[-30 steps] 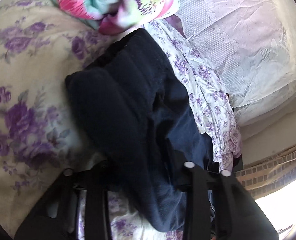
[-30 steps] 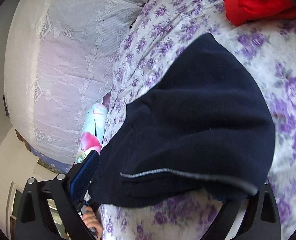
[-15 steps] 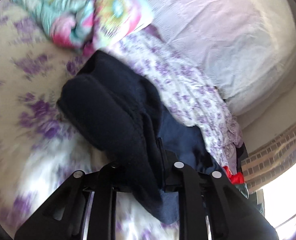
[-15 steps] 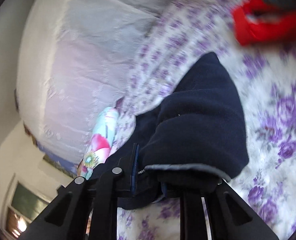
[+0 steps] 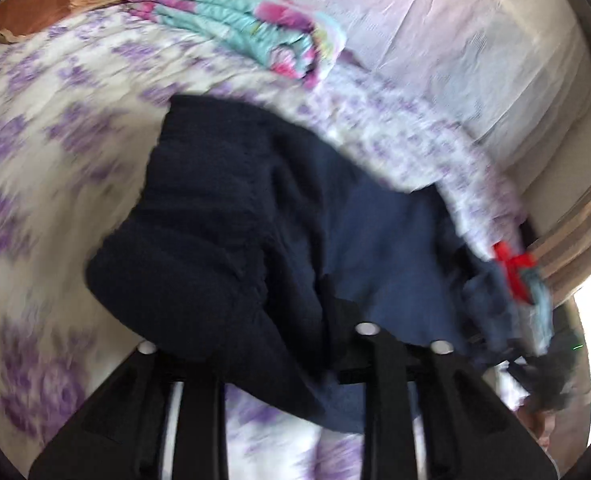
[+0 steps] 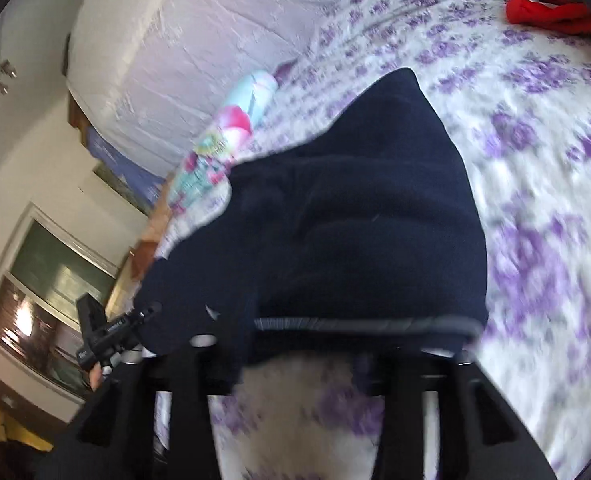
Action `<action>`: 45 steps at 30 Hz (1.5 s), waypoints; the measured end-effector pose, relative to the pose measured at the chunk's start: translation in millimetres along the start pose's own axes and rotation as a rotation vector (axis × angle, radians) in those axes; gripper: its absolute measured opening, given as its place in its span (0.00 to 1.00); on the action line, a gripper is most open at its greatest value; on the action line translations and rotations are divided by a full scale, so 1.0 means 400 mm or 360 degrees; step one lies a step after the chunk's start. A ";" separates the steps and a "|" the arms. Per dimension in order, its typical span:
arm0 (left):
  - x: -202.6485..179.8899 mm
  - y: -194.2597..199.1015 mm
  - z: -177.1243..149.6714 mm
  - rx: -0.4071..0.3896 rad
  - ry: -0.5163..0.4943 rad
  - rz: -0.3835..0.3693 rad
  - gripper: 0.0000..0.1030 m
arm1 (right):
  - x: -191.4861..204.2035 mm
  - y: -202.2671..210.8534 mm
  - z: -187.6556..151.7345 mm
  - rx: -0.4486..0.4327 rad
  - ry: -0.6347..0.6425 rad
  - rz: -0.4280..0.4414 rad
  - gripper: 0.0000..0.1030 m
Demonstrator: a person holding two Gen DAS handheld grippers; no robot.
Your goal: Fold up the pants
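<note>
Dark navy pants [image 5: 231, 216] lie bunched on the bed's purple-flowered sheet [image 5: 47, 128], the near part lifted off the sheet toward both cameras. Left gripper [image 5: 291, 344]: navy cloth passes between its two black fingers and drapes over them; its jaws have just been opening a little from a tighter pinch, narrow gap, cloth still between them — the fingertips are covered by the cloth, so I cannot tell if the pads press on it. Right gripper [image 6: 327, 344]: the waistband edge with its grey piping [image 6: 359, 324] lies across the fingers; its jaws have just been opening again after closing down, with cloth between them, pad contact hidden under the fabric — grip cannot be confirmed. In the right wrist view the left gripper appears at lower left beside the pants, a bit of a hand below it. A folded floral blanket in teal and pink [image 5: 247, 28] sits beyond the pants, near the white lace-covered headboard [image 5: 475, 52]. A red garment [image 6: 551, 4] lies well apart at the far side of the bed. Both views are motion-blurred.
</note>
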State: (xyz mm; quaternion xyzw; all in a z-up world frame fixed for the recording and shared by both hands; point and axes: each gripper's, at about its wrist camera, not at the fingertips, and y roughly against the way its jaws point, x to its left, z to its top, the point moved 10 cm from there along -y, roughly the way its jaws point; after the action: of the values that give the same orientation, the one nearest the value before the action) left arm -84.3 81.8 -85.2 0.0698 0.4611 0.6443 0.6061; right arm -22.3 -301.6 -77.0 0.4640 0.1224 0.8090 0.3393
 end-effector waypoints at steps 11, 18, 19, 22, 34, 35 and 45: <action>0.136 0.127 0.023 -0.0450 0.0420 -0.0205 0.78 | 0.160 0.043 -0.049 -0.0095 0.0861 -0.0467 0.49; 0.129 0.126 0.021 -0.0470 0.0390 -0.0160 0.82 | 0.264 -0.179 -0.113 0.0056 0.1592 -0.0752 0.48; 0.128 0.126 0.021 -0.0468 0.0388 -0.0165 0.83 | 0.256 -0.196 -0.108 0.0069 0.1622 -0.0802 0.47; 0.130 0.122 0.020 -0.0450 0.0392 -0.0185 0.84 | 0.219 -0.216 -0.093 0.0139 0.1539 -0.0779 0.33; 0.092 0.138 -0.010 -0.0391 0.0264 -0.0229 0.87 | -0.042 0.284 0.234 -0.0531 0.0478 -0.0774 0.14; 0.088 0.140 -0.020 -0.0372 0.0241 -0.0216 0.87 | -0.153 0.370 0.255 -0.0589 0.0316 -0.0982 0.18; 0.056 0.109 -0.051 -0.0216 0.0133 -0.0062 0.87 | -0.169 0.313 0.093 -0.0357 0.0144 -0.0620 0.28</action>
State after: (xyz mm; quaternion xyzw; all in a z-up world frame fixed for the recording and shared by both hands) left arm -134.6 97.1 -77.7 -0.0074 0.4426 0.6646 0.6020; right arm -22.7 -443.3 -37.7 0.3542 0.1342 0.7569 0.5326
